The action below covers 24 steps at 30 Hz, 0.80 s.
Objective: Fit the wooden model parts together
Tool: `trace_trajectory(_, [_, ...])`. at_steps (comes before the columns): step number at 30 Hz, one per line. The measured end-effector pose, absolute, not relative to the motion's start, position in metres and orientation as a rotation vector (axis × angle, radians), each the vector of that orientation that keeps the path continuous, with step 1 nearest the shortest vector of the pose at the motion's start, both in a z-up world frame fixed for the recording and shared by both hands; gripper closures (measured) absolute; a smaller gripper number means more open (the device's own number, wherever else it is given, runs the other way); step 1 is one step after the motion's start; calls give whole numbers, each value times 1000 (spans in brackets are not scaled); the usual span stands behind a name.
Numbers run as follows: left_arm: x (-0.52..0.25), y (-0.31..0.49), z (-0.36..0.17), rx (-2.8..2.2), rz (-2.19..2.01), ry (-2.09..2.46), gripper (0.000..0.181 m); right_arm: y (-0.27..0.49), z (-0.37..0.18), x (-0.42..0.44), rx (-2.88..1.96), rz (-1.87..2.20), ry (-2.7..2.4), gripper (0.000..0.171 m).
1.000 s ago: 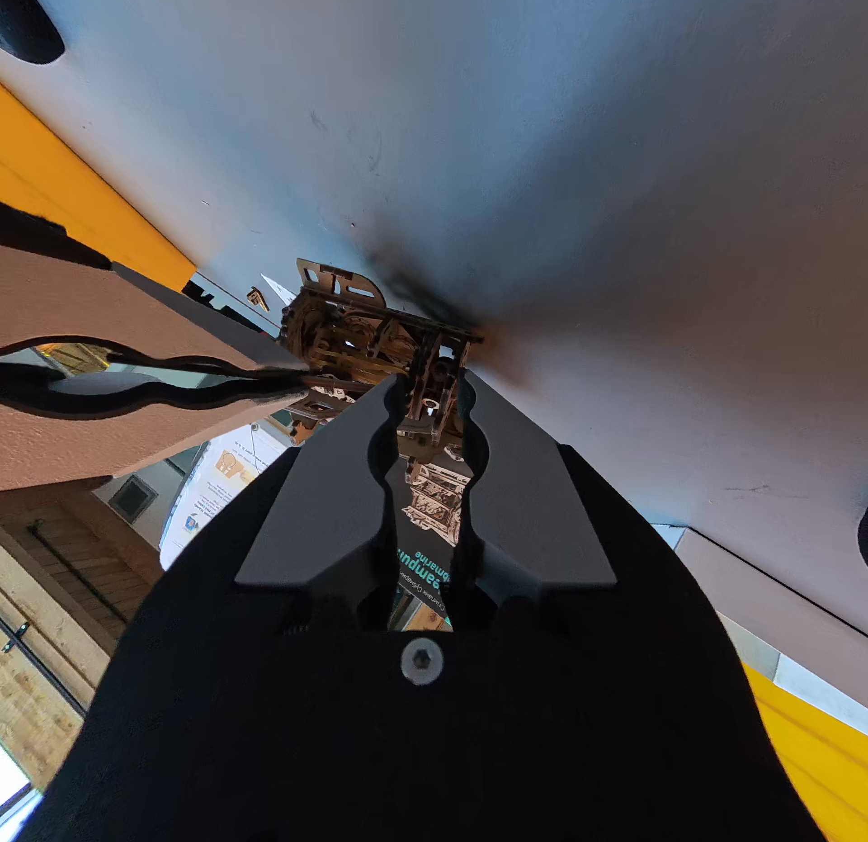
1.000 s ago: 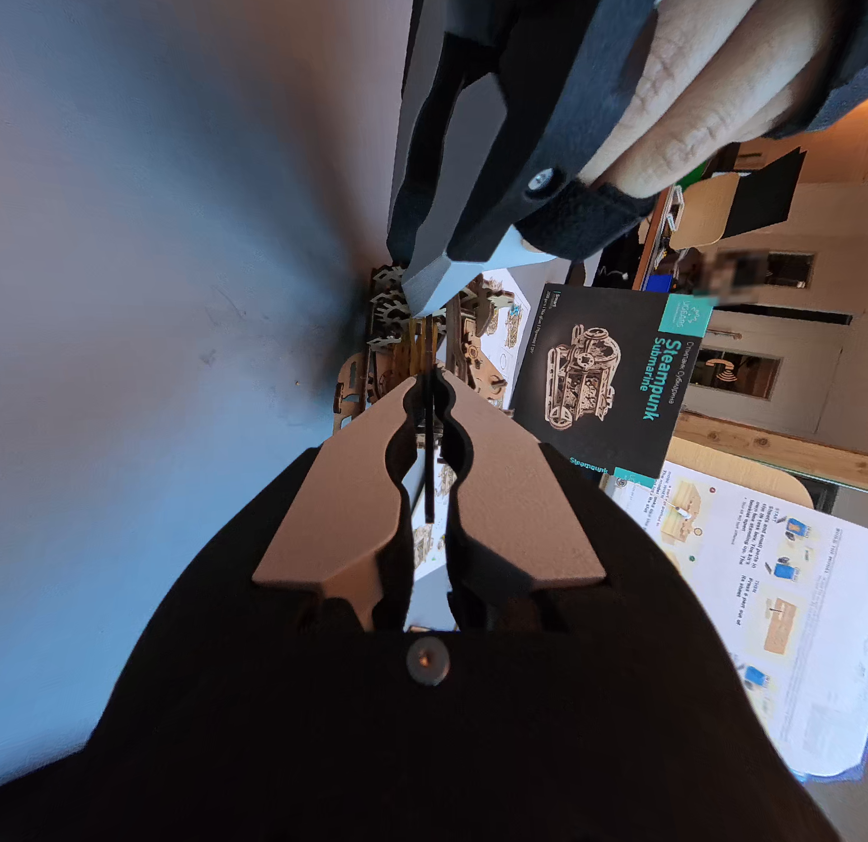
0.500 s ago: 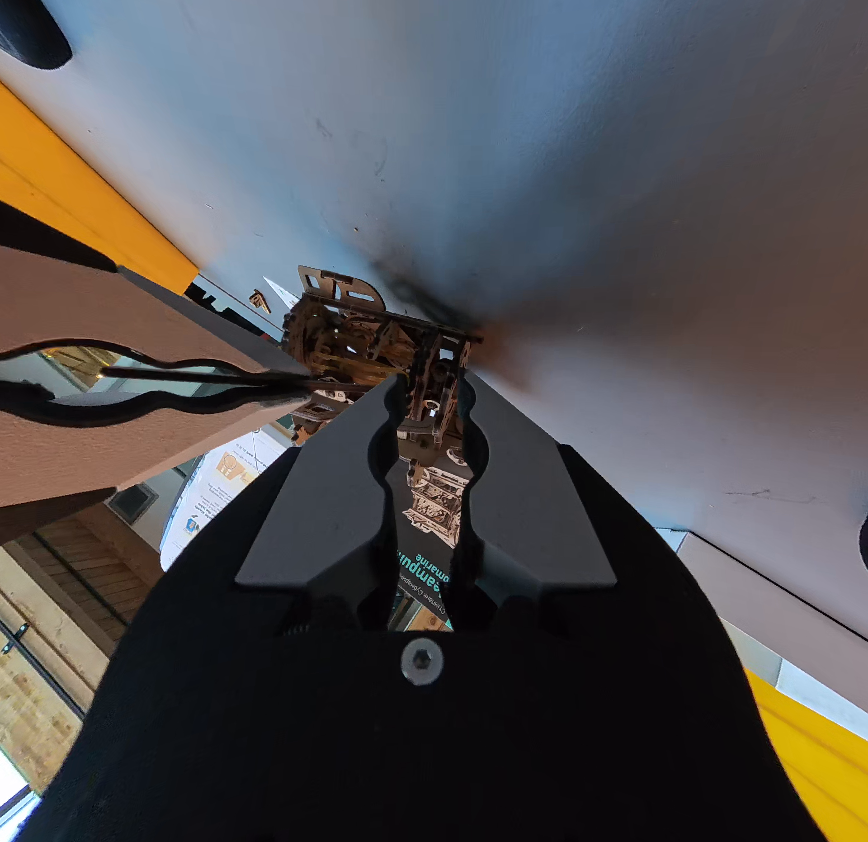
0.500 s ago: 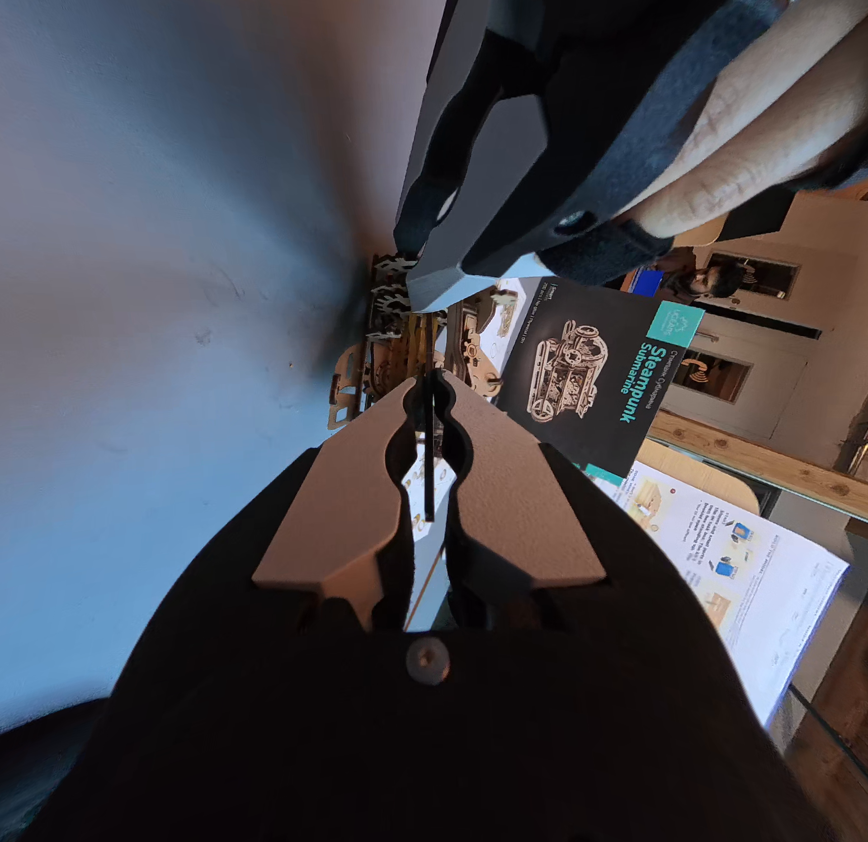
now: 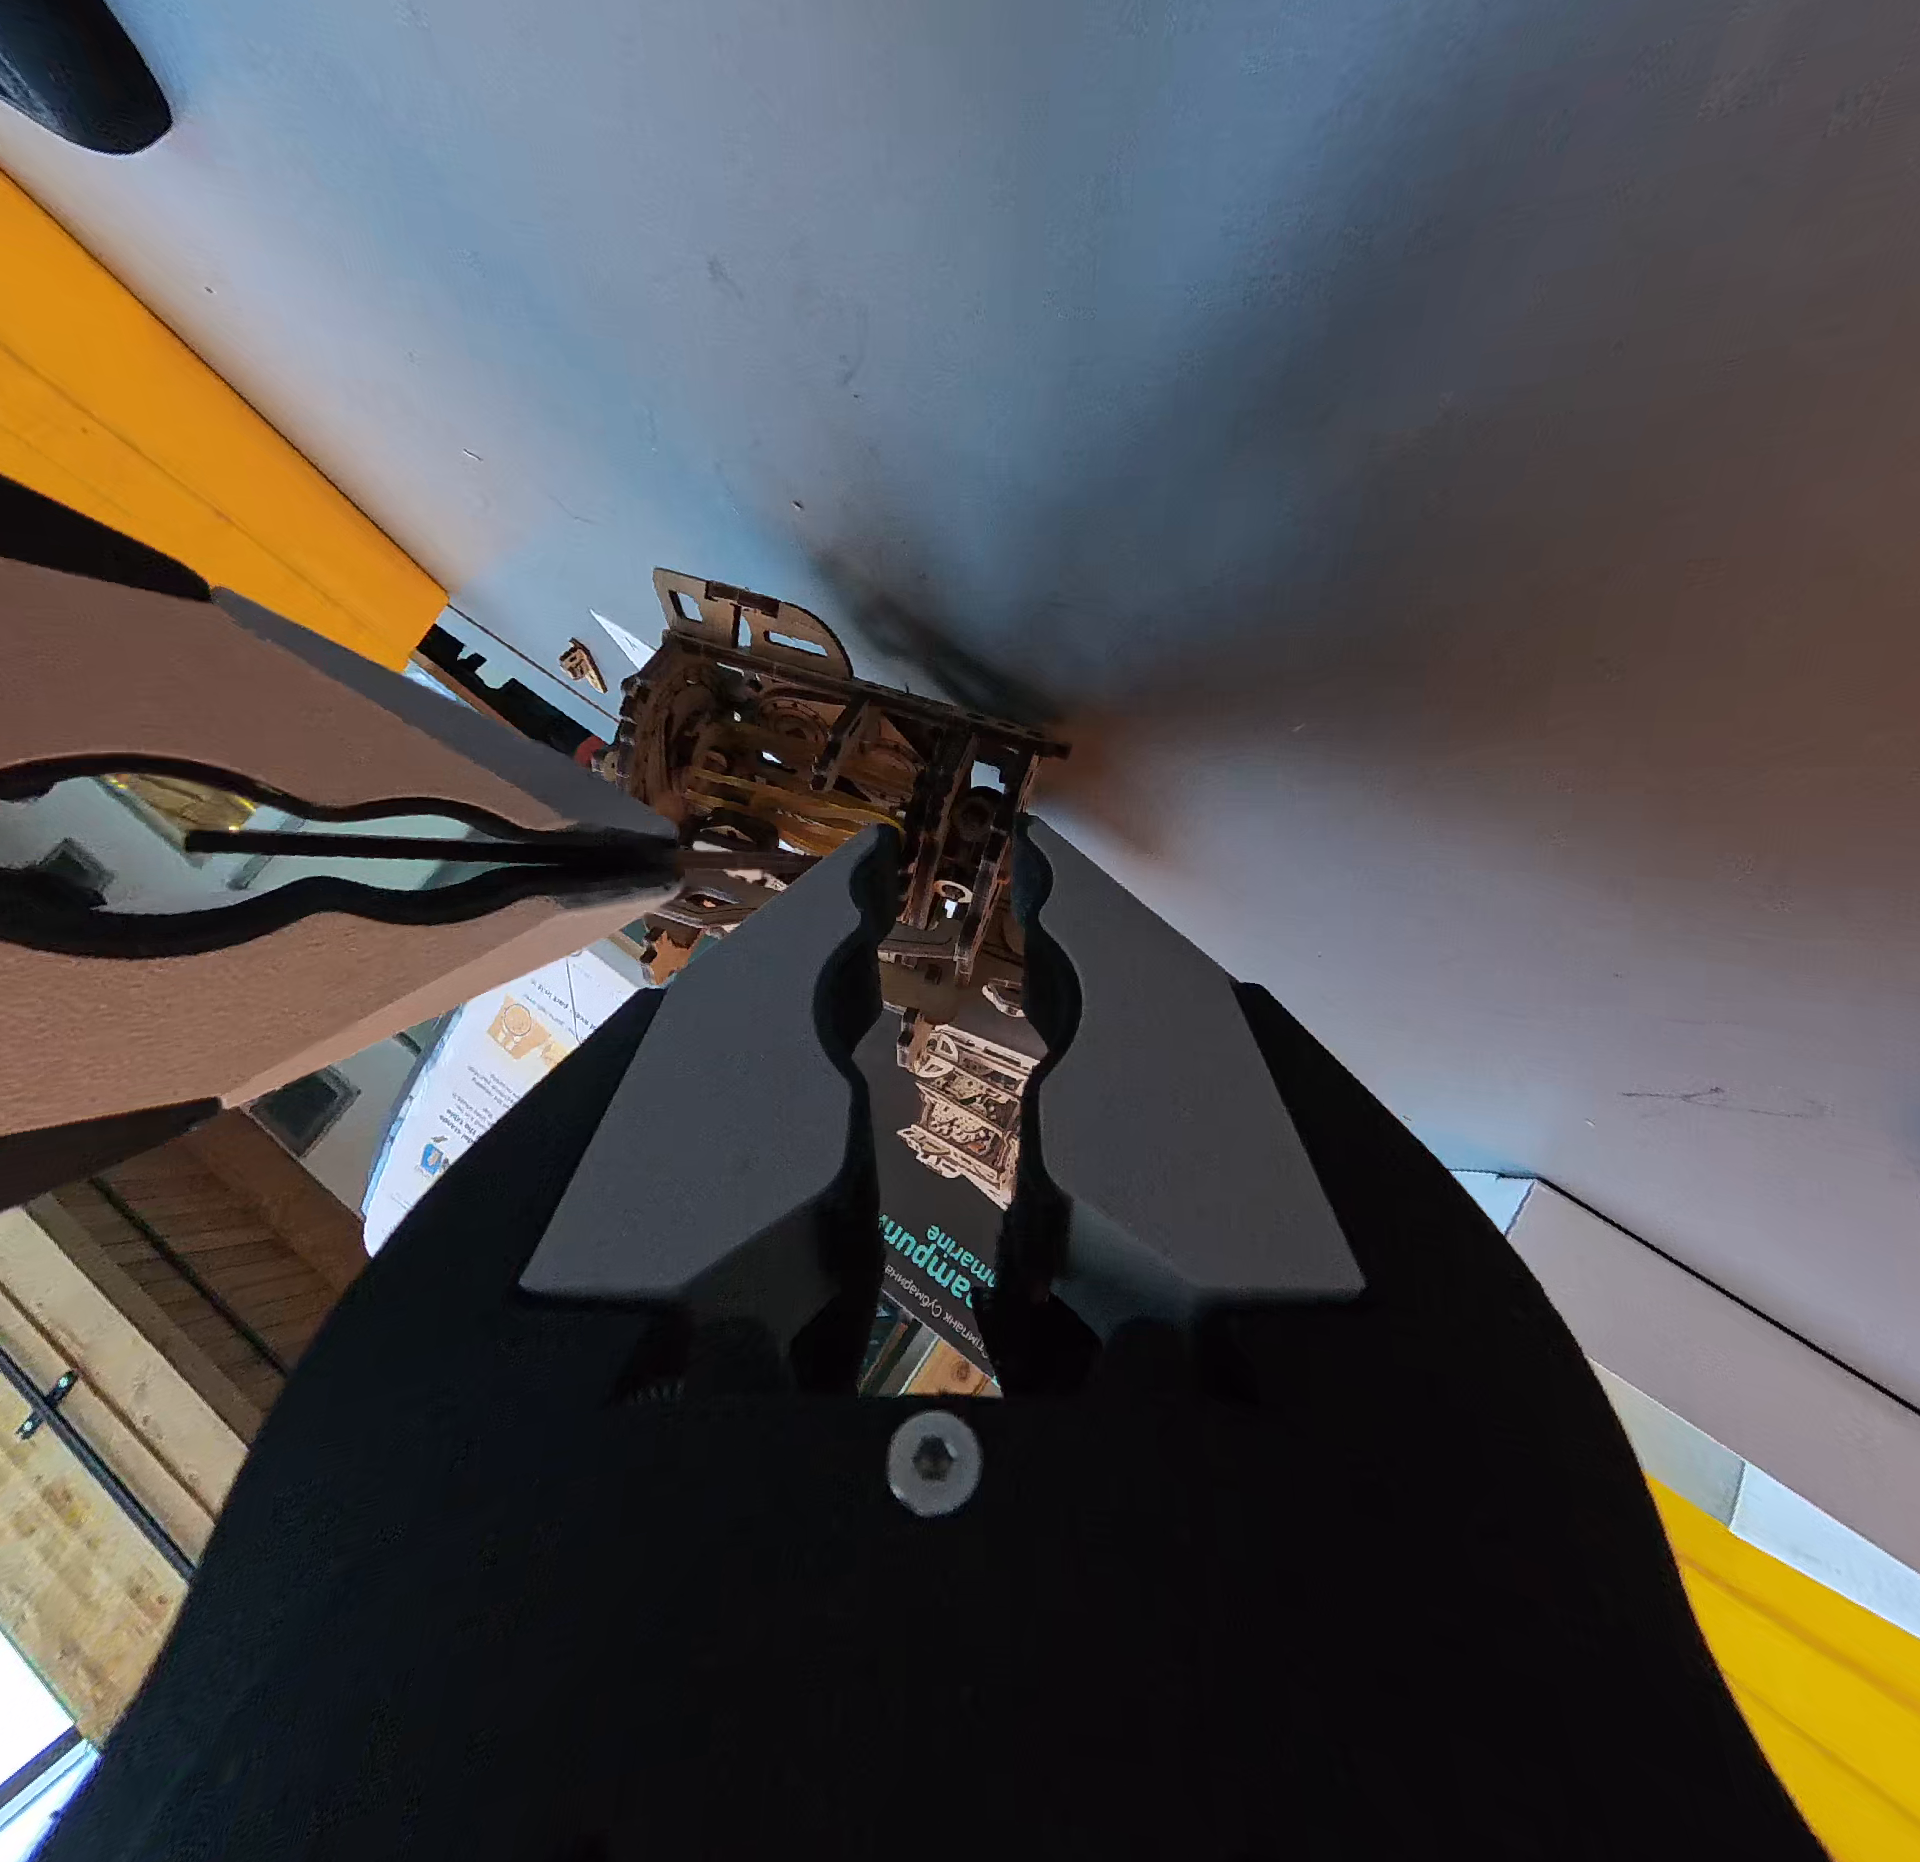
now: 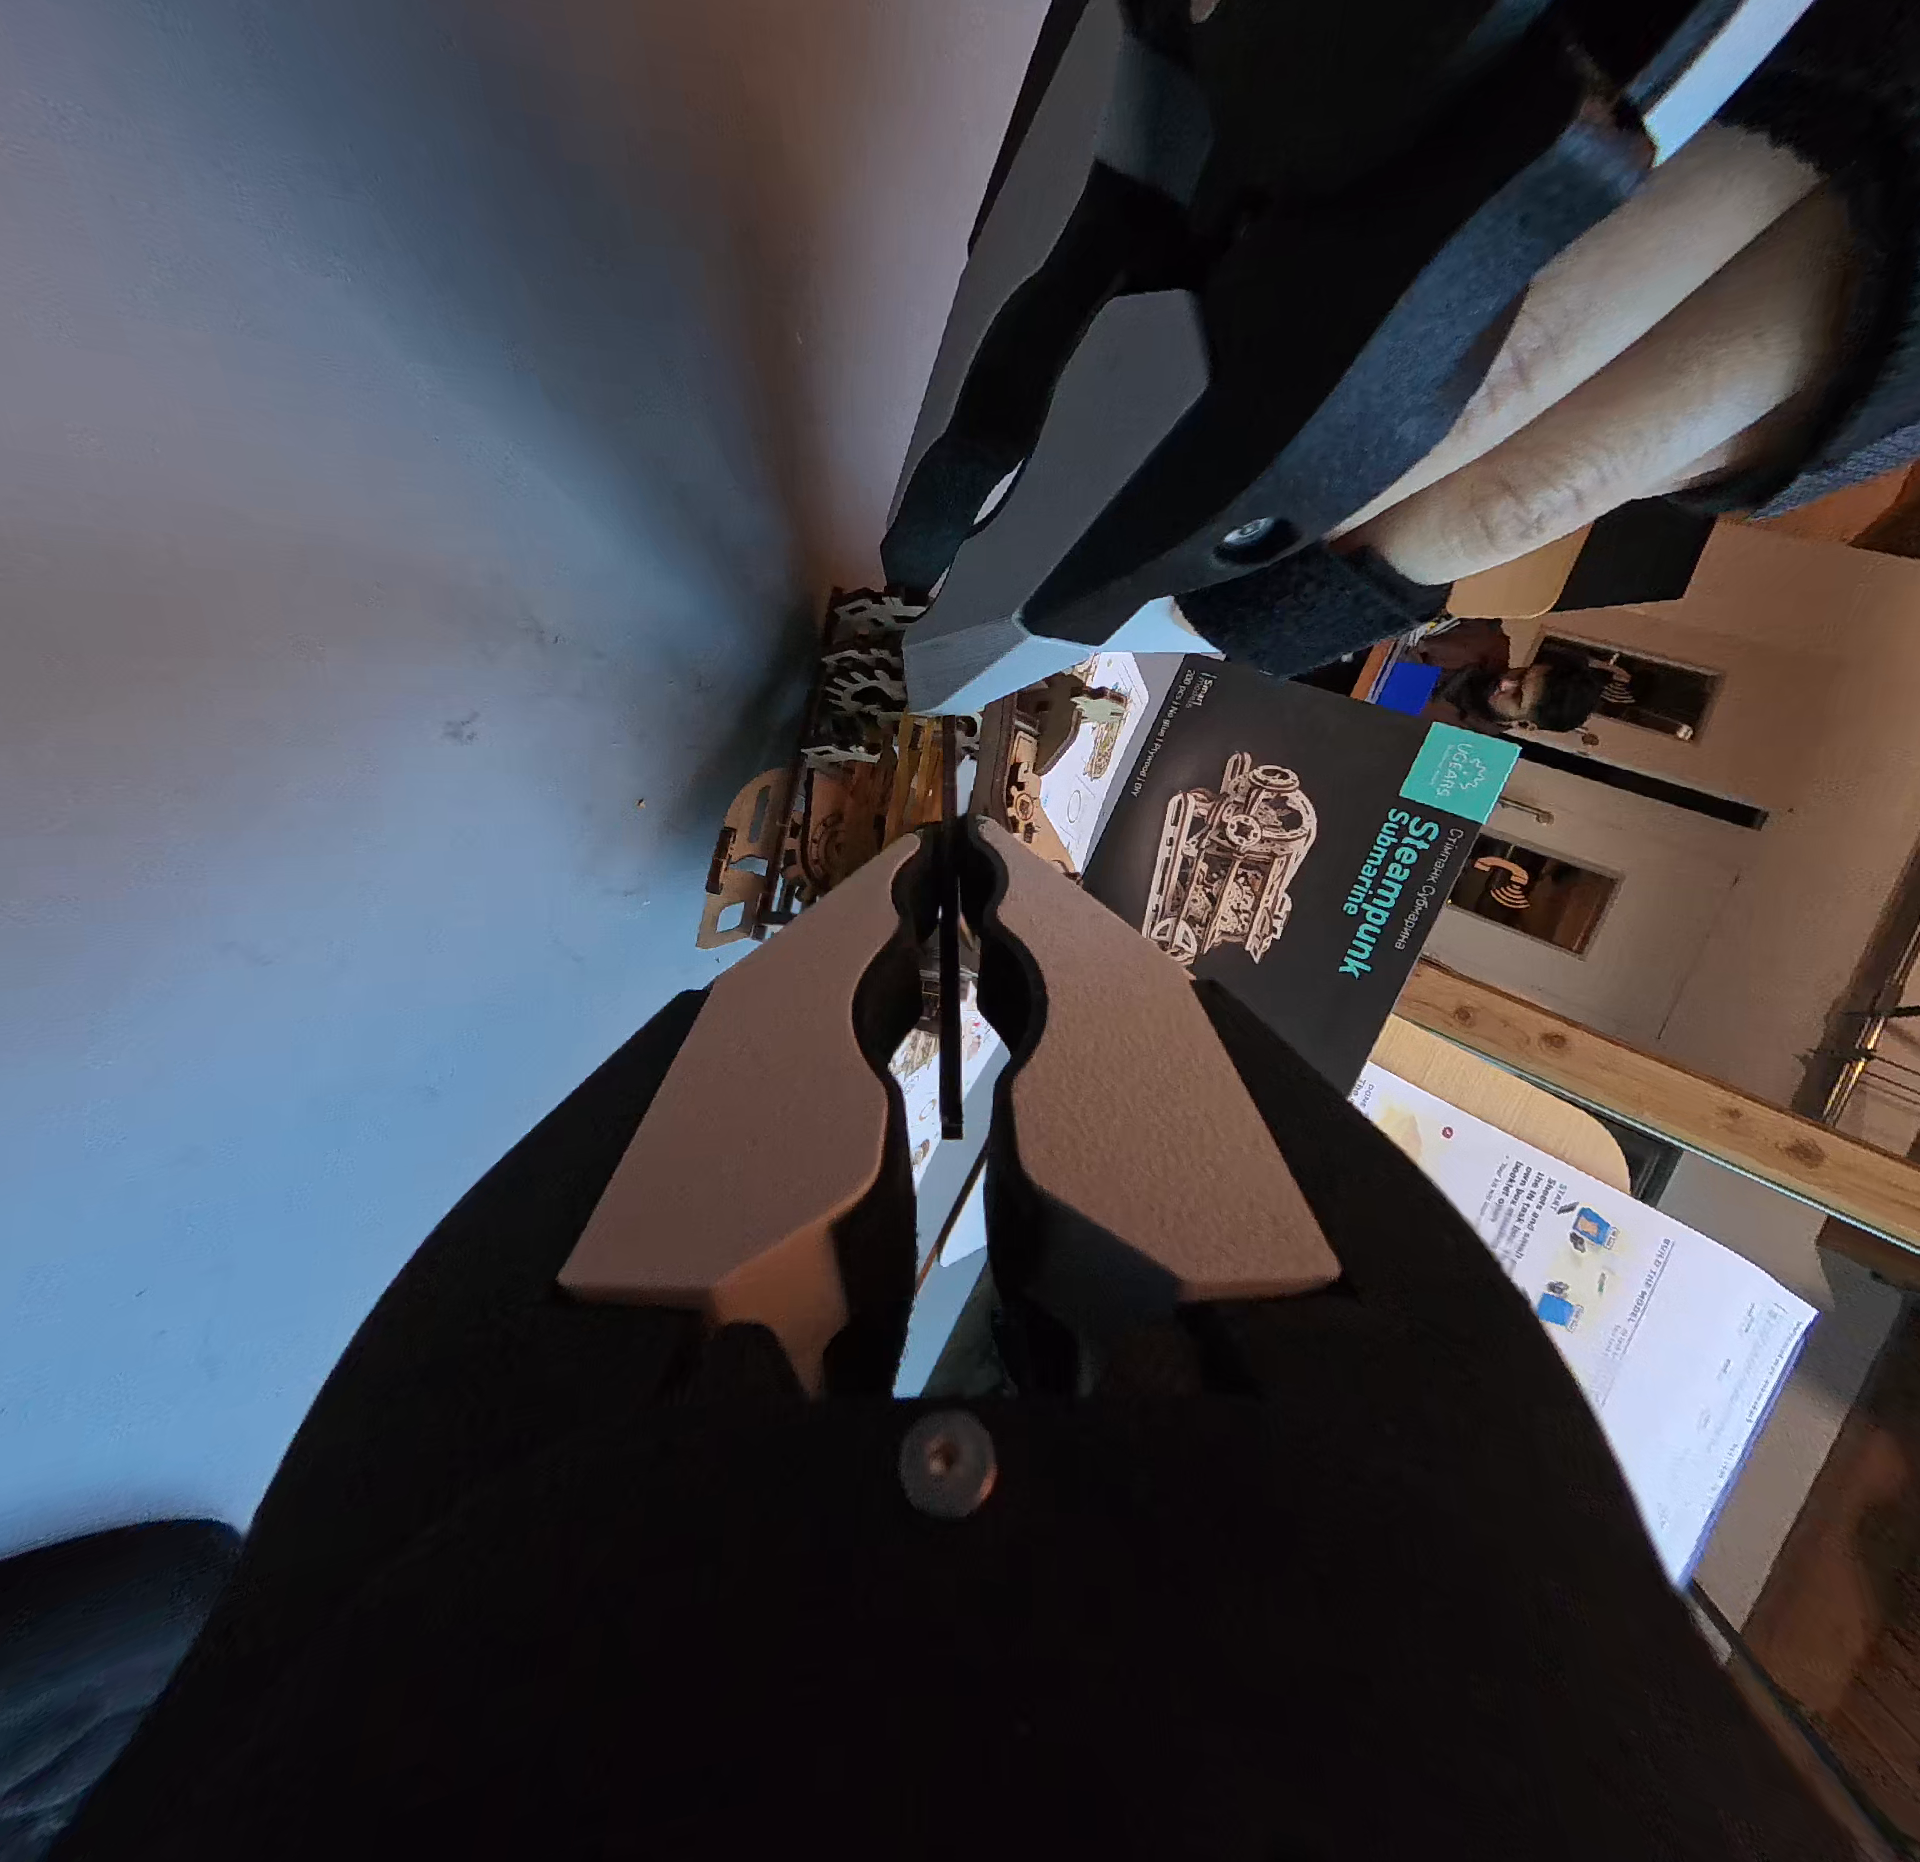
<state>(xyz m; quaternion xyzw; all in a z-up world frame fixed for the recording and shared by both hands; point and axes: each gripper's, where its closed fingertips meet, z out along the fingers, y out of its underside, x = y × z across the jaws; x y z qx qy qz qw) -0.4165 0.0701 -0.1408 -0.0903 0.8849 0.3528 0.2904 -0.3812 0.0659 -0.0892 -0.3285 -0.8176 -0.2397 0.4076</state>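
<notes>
Wooden model (image 5: 821, 763) sits on the grey bench (image 5: 1195, 358), a dense frame of laser-cut gears and struts. Left claw (image 5: 945, 846) is closed around one end of the model; its dark fingers (image 5: 748, 1064) press on a strut on either side, so it is gripping the model, which fills the gap between them.

Right claw (image 6: 948, 841) comes in from the side (seen in the left wrist view as the tan pair (image 5: 665, 856)). It is clenched on a thin flat wooden part (image 6: 950, 981), held edge-on. The part's forward end reaches the model's side (image 6: 831, 825) at the gear cluster; whether it is seated in a slot I cannot tell.

A bare hand (image 6: 1621, 378) grips the left claw's handle, above the model in the right wrist view.

Behind the model: the dark kit box (image 6: 1288, 856) standing upright, and a white instruction sheet (image 6: 1662, 1334) lying beside it.
</notes>
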Motion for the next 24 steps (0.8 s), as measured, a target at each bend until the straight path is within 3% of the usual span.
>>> trace_trajectory(24, [-416, 71, -140, -230, 942, 2359, 162, 66, -94, -388, -700, -636, -2111, 169])
